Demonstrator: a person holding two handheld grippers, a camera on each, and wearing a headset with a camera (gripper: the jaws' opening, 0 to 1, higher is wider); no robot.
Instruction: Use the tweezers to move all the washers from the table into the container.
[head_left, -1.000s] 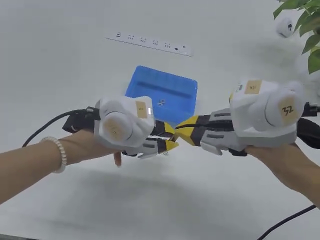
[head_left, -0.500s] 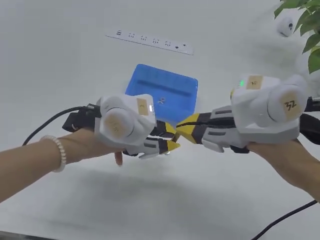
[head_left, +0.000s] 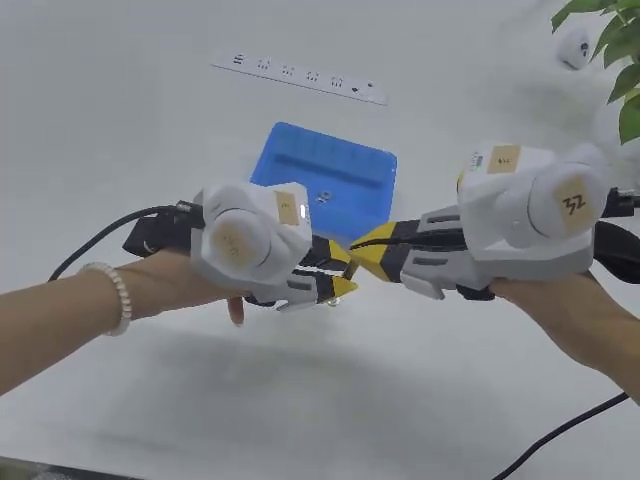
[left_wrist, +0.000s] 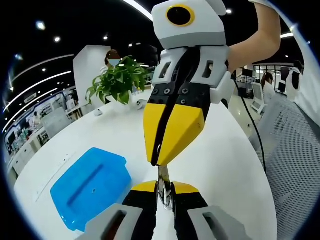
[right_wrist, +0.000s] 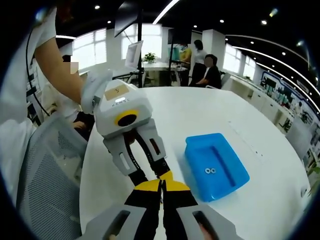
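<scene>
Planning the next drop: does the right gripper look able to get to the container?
Likely yes: the container lies just beyond the right gripper, nothing seen between. But it seems to share the tweezers with the left gripper.

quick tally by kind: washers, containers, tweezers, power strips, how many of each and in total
washers, lying in the container: 2
blue container: 1
tweezers, between the gripper jaws: 1
power strip: 1
total: 5

Open-plan office, dark ceiling with strip lights (right_wrist: 167, 10); white table (head_left: 120, 90), power strip (head_left: 298, 78) upper centre, leafy plant (head_left: 628, 80) upper right, grey mesh chair (right_wrist: 45, 170) lower left.
</scene>
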